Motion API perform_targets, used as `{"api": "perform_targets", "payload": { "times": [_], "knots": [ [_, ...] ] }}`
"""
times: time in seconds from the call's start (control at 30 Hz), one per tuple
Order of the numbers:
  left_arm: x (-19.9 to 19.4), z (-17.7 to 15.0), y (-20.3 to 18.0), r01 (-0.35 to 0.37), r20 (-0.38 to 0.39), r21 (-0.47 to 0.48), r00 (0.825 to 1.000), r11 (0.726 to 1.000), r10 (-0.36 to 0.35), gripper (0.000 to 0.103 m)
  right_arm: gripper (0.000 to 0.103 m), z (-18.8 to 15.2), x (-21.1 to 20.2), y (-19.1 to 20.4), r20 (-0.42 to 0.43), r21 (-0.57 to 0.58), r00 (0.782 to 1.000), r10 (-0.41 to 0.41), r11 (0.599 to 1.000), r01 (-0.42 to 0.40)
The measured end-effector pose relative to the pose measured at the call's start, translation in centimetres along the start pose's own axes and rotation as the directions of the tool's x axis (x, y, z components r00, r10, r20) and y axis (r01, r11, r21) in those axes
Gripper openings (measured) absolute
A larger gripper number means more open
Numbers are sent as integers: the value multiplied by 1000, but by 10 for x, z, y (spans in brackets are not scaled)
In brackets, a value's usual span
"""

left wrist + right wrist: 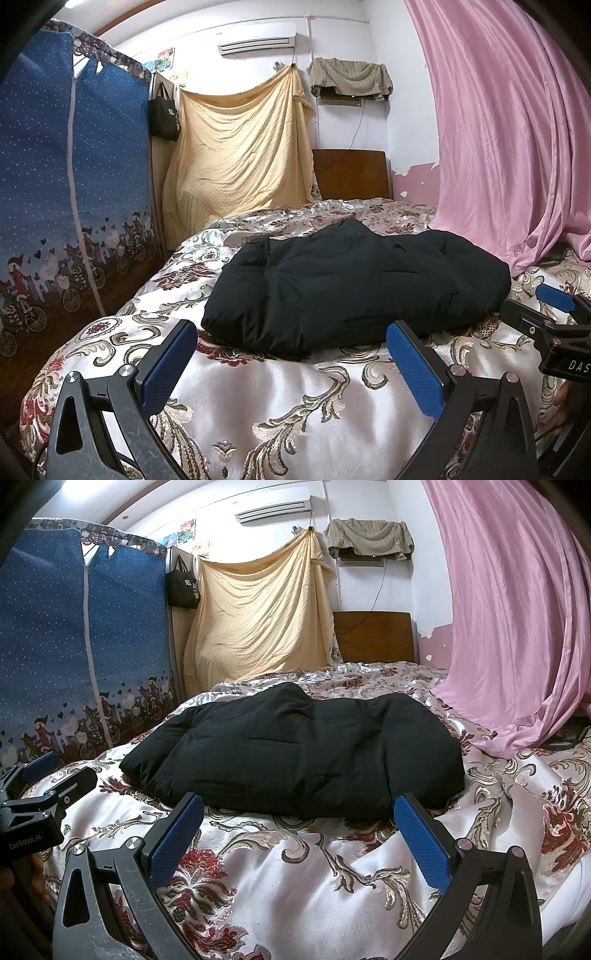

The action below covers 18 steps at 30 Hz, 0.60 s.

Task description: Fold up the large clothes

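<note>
Bedroom scene, viewed from two cameras fixed to handheld grippers, both looking up the length of a bed. A black padded jacket [354, 280] lay in a bulky, roughly folded bundle on the flowered satin bedspread [280, 398], about the middle of the bed. Its long axis ran crosswise, from left to right across both views, so its near long edge faced the two grippers.

The left gripper [291, 365] hovered low over the bedspread with its blue-padded jaws spread wide and nothing between them. The jacket lay just ahead of it and a little to its right, with the bundle's left corner close beyond the left finger. The right gripper [299, 838] was likewise wide open and empty, and the jacket sat straight ahead of it, its near edge just beyond the fingertips. Neither gripper touched the cloth. Each gripper also showed at the edge of the other's view, so they were side by side.

Judging by this, the right gripper was the more squarely lined up, and either would need to go forward to reach the near edge.

Behind the bed hung a yellow sheet [240, 147], with a blue fabric wardrobe [74, 166] on the left and a pink curtain [498, 129] on the right.
</note>
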<state>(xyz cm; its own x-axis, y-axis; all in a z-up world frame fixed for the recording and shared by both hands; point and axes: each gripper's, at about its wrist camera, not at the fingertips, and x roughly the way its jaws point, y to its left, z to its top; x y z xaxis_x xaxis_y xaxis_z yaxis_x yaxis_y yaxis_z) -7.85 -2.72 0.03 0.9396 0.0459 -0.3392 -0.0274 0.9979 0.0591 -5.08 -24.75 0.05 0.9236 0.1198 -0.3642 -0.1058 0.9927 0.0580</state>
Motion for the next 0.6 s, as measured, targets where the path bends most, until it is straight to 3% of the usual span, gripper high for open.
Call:
{"api": "perform_targets", "payload": {
  "times": [0.6],
  "knots": [
    [0, 0, -2, 12, -5, -4, 1000, 1000, -12, 103, 102, 0, 0, 1, -1, 0, 1000, -1, 1000, 1]
  ]
}}
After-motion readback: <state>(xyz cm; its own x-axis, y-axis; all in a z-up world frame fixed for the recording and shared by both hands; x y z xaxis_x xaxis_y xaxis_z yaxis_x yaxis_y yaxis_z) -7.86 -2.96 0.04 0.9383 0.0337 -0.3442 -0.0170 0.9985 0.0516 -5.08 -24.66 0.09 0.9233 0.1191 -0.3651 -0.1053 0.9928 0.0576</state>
